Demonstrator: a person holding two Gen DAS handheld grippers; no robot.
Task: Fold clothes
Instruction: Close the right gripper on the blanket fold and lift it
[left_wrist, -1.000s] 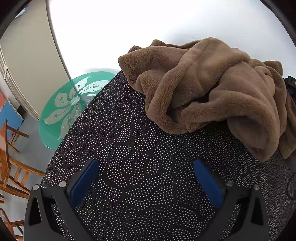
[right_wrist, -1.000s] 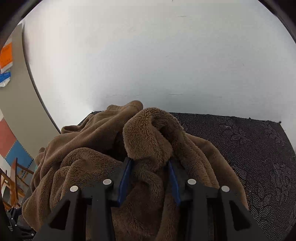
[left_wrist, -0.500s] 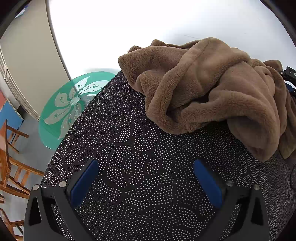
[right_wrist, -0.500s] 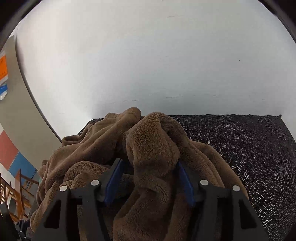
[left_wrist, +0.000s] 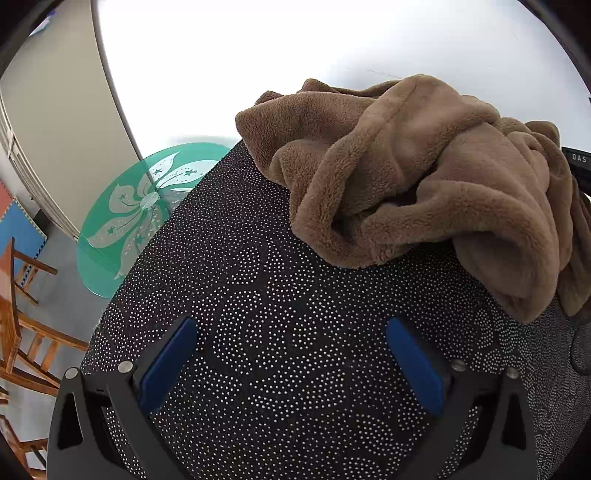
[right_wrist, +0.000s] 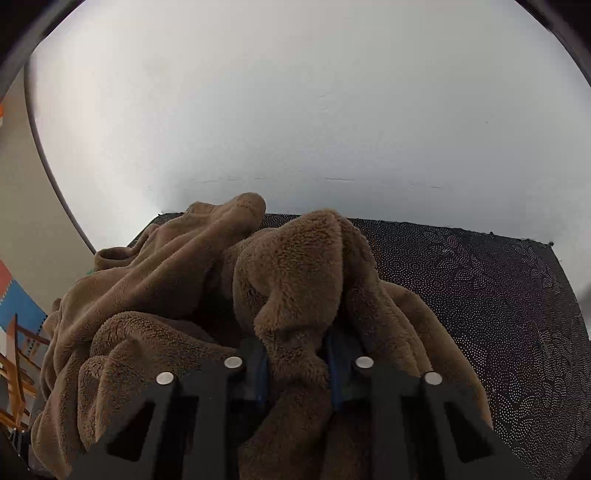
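Observation:
A crumpled brown fleece garment (left_wrist: 406, 166) lies heaped on the far right part of a table under a black dotted cloth (left_wrist: 277, 295). My left gripper (left_wrist: 291, 326) hovers open over bare cloth in front of the heap, with nothing between its blue pads. In the right wrist view the same garment (right_wrist: 166, 295) fills the foreground. My right gripper (right_wrist: 298, 369) has its jaws closing on a raised fold of the fleece, and the blue pads squeeze it from both sides. The fleece hides most of the pads.
The dotted cloth (right_wrist: 480, 295) stretches bare to the right of the heap and ends at a white wall. Left of the table stand a round green glass table (left_wrist: 147, 206) with a flower pattern and a wooden chair (left_wrist: 22, 332).
The right jaws spread wider around the upright fleece fold, then drew in until they pinched it narrow. The left gripper and the rest of the heap stayed put.

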